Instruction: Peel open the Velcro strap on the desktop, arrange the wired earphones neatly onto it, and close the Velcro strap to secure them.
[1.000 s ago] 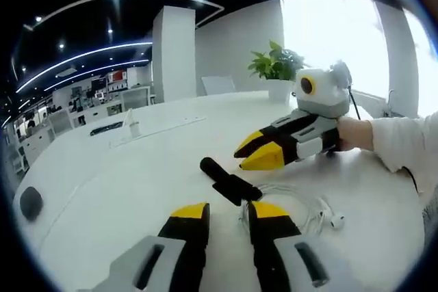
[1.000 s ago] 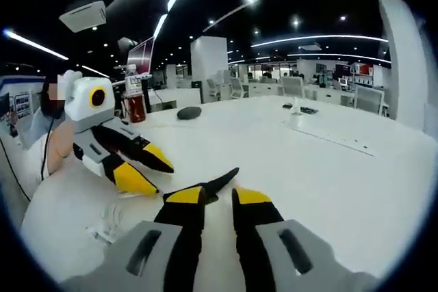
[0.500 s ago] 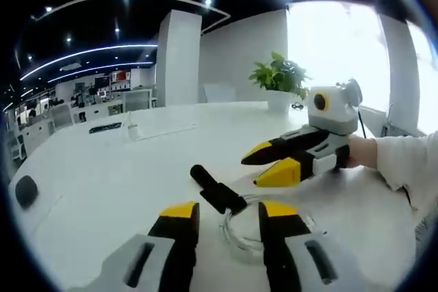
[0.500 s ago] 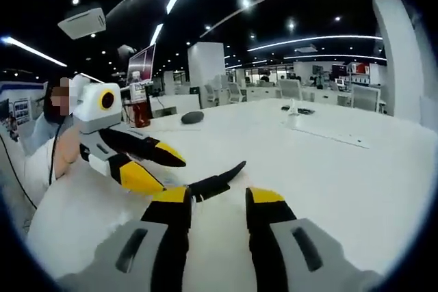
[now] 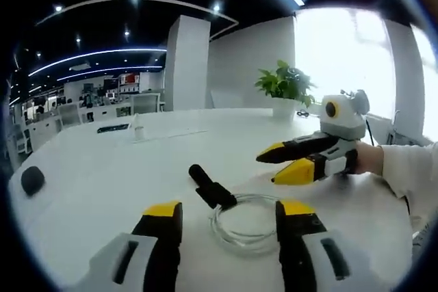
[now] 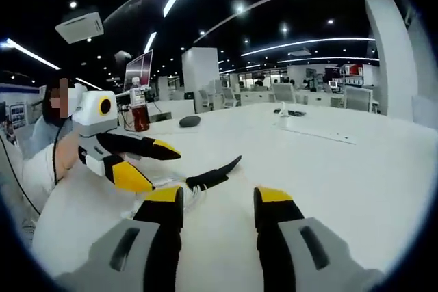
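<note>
A black Velcro strap [image 5: 211, 186] lies on the white desk [image 5: 102, 189], one end resting on a coil of white earphone cable [image 5: 243, 227]. My left gripper [image 5: 229, 213] stands open just short of the coil, nothing between its jaws. In the right gripper view the strap [image 6: 213, 174] lies ahead and slightly left of my right gripper [image 6: 217, 200], which is open and holds nothing; a bit of the white earphone cable [image 6: 195, 193] shows by its left jaw. The right gripper [image 5: 301, 162] enters the left gripper view from the right, open. The left gripper [image 6: 140, 162] reaches in from the left.
A potted plant [image 5: 284, 87] stands at the desk's far side. A dark round object [image 5: 31, 179] lies at the left. A person's sleeve [image 5: 410, 179] holds the other gripper. A red-labelled bottle [image 6: 139, 111] and a dark puck [image 6: 189, 121] sit further back.
Both grippers have opened wider and drawn back a little. The earphone cable now lies as a loose coil under the strap's end; the earbuds seen earlier at the right are out of sight.
</note>
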Tool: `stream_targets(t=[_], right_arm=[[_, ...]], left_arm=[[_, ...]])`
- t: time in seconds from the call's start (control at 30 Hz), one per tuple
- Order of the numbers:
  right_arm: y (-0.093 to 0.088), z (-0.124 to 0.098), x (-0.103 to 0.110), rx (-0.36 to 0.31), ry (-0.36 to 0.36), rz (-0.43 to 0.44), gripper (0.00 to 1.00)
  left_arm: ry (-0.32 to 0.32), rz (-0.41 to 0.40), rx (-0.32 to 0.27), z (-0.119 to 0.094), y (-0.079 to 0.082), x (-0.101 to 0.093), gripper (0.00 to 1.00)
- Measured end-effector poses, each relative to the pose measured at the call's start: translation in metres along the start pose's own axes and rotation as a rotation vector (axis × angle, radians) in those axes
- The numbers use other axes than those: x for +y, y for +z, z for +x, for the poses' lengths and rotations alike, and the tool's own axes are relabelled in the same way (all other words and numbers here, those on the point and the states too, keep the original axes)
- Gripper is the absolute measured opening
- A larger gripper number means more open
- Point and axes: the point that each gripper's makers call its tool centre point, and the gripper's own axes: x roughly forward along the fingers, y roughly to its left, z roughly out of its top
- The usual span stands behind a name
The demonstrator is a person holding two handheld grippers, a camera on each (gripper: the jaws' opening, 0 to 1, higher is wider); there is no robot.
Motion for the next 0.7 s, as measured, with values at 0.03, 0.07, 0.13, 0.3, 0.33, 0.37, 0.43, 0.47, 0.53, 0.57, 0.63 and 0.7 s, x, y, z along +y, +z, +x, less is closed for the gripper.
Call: stream_targets(t=[0.03, 0.07, 0.13, 0.3, 0.33, 0.37, 0.43, 0.47, 0.53, 0.57, 0.63, 0.7], right_arm=[[0.000, -0.002, -0.001, -0.005, -0.004, 0.001, 0.45], [0.001, -0.004, -0.001, -0.008, -0.008, 0.002, 0.46], [0.002, -0.009, -0.005, -0.017, -0.023, 0.002, 0.48], [0.002, -0.027, -0.007, -0.040, -0.059, 0.024, 0.53], [0.003, -0.031, -0.007, -0.046, -0.065, 0.032, 0.56], [0.003, -0.035, -0.006, -0.051, -0.071, 0.038, 0.58], [0.004, -0.043, -0.006, -0.066, -0.082, 0.043, 0.61], [0.004, -0.045, -0.006, -0.069, -0.087, 0.043, 0.61], [0.004, -0.052, -0.007, -0.075, -0.097, 0.041, 0.62], [0.004, -0.058, -0.007, -0.075, -0.107, 0.037, 0.64], [0.005, -0.066, -0.006, -0.088, -0.125, 0.034, 0.68], [0.006, -0.077, -0.004, -0.115, -0.153, 0.039, 0.72]], left_arm=[[0.005, -0.001, -0.002, 0.000, 0.000, 0.000, 0.61], [0.009, 0.000, -0.005, 0.000, 0.000, -0.002, 0.62], [0.020, 0.001, -0.012, -0.003, 0.000, -0.004, 0.63], [0.044, -0.018, -0.046, -0.011, 0.000, -0.010, 0.68], [0.045, -0.021, -0.048, -0.011, 0.000, -0.011, 0.70], [0.049, -0.031, -0.060, -0.014, 0.001, -0.012, 0.71], [0.053, -0.043, -0.078, -0.017, 0.002, -0.014, 0.72], [0.055, -0.046, -0.084, -0.018, 0.002, -0.016, 0.72], [0.061, -0.047, -0.091, -0.020, 0.001, -0.019, 0.73], [0.068, -0.044, -0.093, -0.019, 0.002, -0.016, 0.74], [0.072, -0.039, -0.095, -0.021, 0.001, -0.022, 0.77], [0.073, -0.044, -0.110, -0.024, 0.001, -0.028, 0.79]])
